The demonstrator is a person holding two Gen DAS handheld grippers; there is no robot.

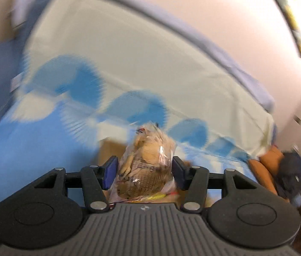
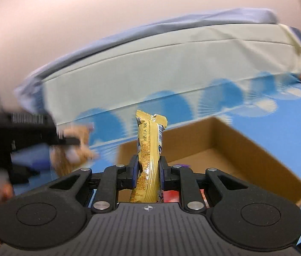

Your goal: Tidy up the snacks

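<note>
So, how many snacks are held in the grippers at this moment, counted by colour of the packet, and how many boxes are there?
Clear packet of beige biscuits, in the left gripper: 1
Yellow wrapped bar, in the right gripper: 1
Cardboard box: 1
Total: 2 held snacks, 1 box; 3 things.

Each wrist view looks forward along its own claw, close above the blue sheet (image 1: 22, 170). Both face the pale mattress (image 2: 150, 68) and share the cardboard box (image 2: 246, 149).
</note>
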